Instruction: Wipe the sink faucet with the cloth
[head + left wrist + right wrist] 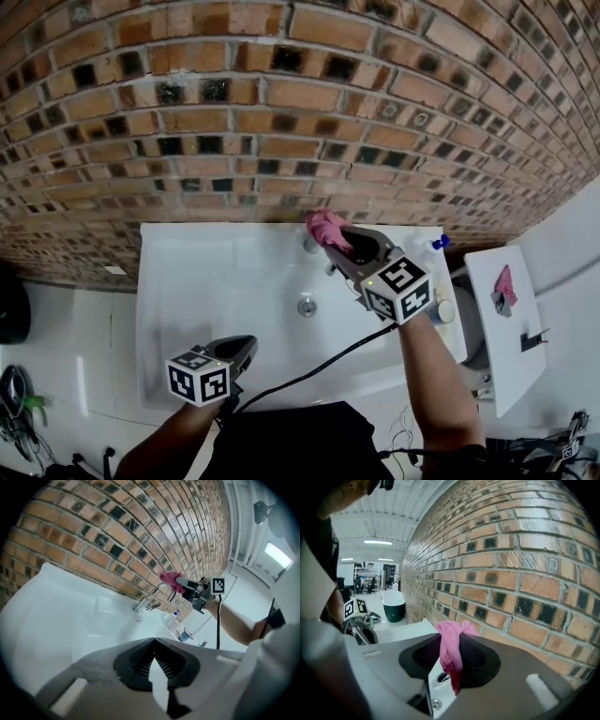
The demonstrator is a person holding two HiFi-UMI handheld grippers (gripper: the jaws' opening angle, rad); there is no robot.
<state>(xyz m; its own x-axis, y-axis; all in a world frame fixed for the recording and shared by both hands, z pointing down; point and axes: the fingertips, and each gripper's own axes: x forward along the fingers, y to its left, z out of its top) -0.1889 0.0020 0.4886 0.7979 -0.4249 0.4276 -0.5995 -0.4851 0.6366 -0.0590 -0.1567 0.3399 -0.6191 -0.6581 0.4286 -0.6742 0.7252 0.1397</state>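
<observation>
Brick wall (281,112) behind, white sink (187,281) set against it.

Head view: right gripper (335,236) is up at the sink's back rim, clamped on the pink cloth (324,227). The cloth sits right on the faucet (311,246), so I'd judge this as mid-wipe. Left gripper (244,345) hangs low by the front edge, well apart, probably parked there to keep clear of the wiping arm.

Left gripper view: jaws closed tip to tip, nothing between them. It looks across the basin at the faucet (151,598), with the cloth (169,578) on top of the spout's bend.

Right gripper view: cloth (452,653) is pinched between the pads, bunched above, tail hanging below. The wall is close on the right, so there's little room to stroke backward.
</observation>
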